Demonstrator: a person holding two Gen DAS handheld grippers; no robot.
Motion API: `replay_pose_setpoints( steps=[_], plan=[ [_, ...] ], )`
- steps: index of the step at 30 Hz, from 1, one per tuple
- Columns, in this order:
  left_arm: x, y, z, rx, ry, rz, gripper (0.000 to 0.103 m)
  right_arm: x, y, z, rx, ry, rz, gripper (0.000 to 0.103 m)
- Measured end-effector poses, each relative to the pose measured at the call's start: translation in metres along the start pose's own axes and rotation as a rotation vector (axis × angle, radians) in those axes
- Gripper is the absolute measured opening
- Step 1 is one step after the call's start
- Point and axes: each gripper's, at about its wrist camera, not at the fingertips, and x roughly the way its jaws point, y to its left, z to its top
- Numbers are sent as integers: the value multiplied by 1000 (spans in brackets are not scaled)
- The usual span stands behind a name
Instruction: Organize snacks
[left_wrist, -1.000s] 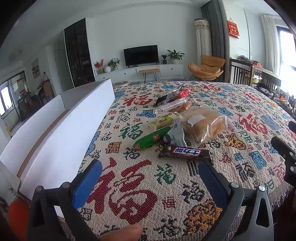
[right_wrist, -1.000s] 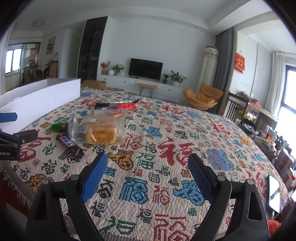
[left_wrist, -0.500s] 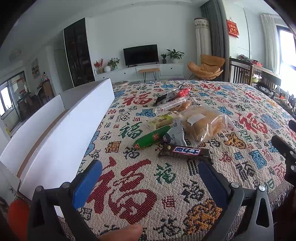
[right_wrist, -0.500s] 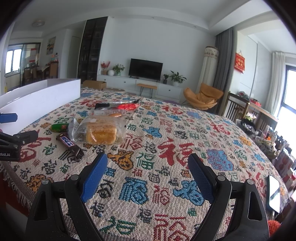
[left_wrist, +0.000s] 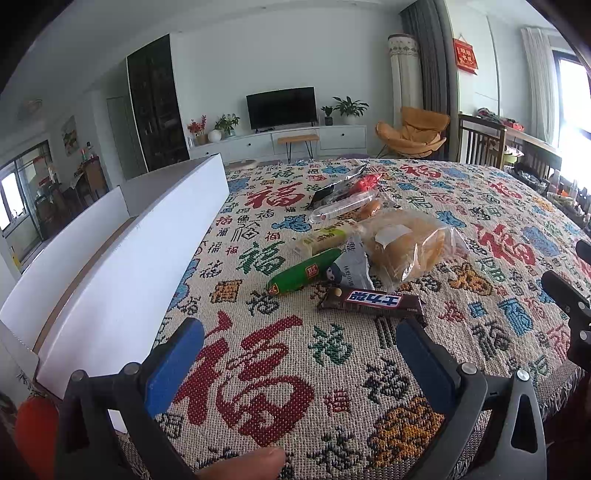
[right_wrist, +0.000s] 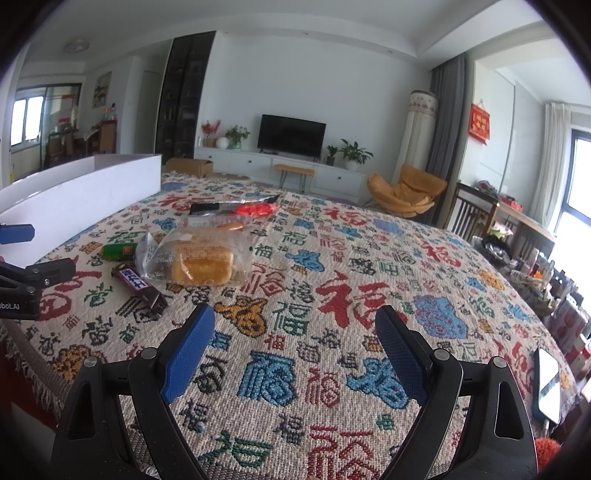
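A pile of snacks lies on a patterned tablecloth (left_wrist: 280, 369). Nearest is a brown chocolate bar (left_wrist: 371, 302), then a green sausage stick (left_wrist: 304, 271), a bagged bread (left_wrist: 410, 247), a pale wafer pack (left_wrist: 325, 238) and red and black packets (left_wrist: 351, 186) behind. My left gripper (left_wrist: 299, 343) is open and empty, just short of the chocolate bar. My right gripper (right_wrist: 293, 332) is open and empty, to the right of the pile; the bread (right_wrist: 201, 258) and chocolate bar (right_wrist: 138, 284) show at its left.
A long white open box (left_wrist: 129, 251) stands along the table's left side, also in the right wrist view (right_wrist: 85, 188). A phone (right_wrist: 548, 384) lies near the table's right edge. Chairs and a TV unit are beyond the table.
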Motion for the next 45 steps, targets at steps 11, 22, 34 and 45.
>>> replay_pose_setpoints(
  steps=[11, 22, 34, 45],
  plan=[
    [4, 5, 1, -18, 10, 0, 103, 1, 1, -1, -3, 7, 3, 91],
    [38, 17, -16, -7, 171, -7, 103, 22, 17, -13, -13, 151, 123, 91],
    [59, 20, -31, -32, 285, -55, 103, 41, 17, -29, -3, 274, 148, 91],
    [61, 24, -30, -50, 286, -73, 103, 67, 22, 12, 58, 305, 229, 91]
  ],
)
